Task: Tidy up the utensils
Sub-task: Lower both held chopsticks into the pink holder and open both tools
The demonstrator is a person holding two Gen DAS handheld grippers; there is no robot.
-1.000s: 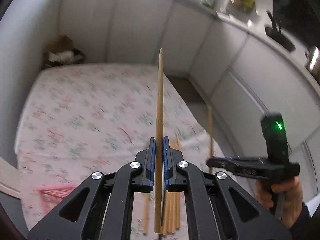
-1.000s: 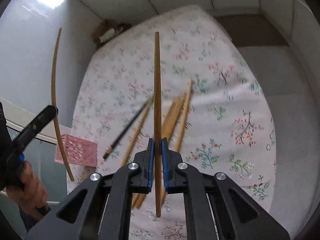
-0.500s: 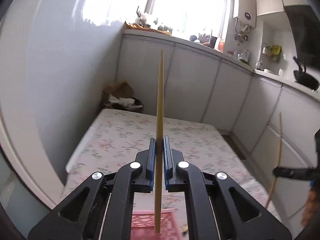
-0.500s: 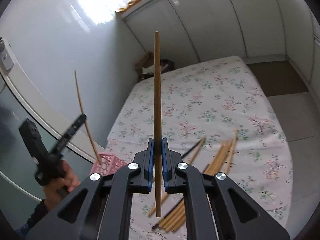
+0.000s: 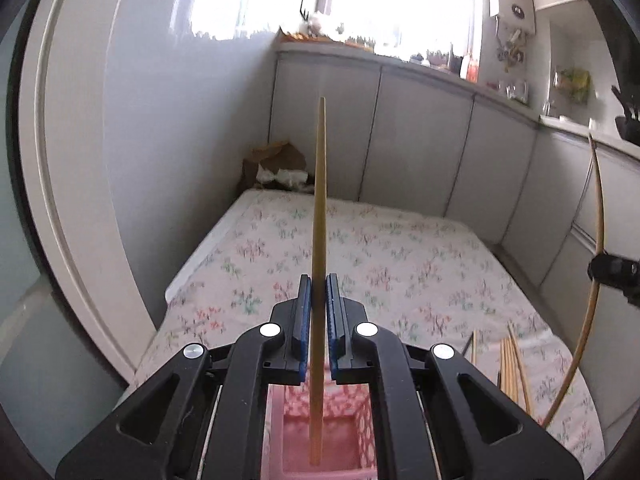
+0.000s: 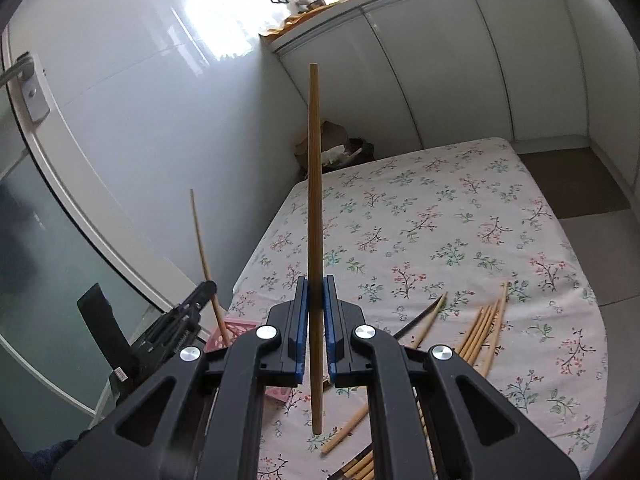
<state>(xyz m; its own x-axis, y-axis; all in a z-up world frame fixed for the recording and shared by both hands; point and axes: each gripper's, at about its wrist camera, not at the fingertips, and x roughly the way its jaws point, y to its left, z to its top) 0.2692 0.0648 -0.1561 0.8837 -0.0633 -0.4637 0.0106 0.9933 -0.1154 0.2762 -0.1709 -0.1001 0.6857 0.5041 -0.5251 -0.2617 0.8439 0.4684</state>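
Left gripper (image 5: 316, 312): pads clamped on a pale chopstick (image 5: 319, 240), gripped roughly mid-length. Its long axis runs across the jaws, near upright in the wrist view, thin tip up and away, butt end down. The butt hangs directly over the open mouth of the pink basket (image 5: 280, 432), which sits at the near left corner of the table (image 5: 400, 248); judged, the stick is held on end so it can drop in standing. It does not yet look seated; whether it touches the basket floor cannot be told. Right gripper (image 6: 316, 312): pads likewise closed on a darker chopstick (image 6: 315, 200), same cross-jaw hold, axis near upright with a slight lean; the lower end hangs clear above the cloth. Judged, it is held ready for the same drop once the basket is free. Further out, near the table's right edge, loose chopsticks (image 6: 484, 328) lie flat in a rough fan, axes pointing toward the far edge, with one dark stick (image 6: 416, 322) beside them; these remain to be sorted. The far half of the flowered cloth carries no utensils.
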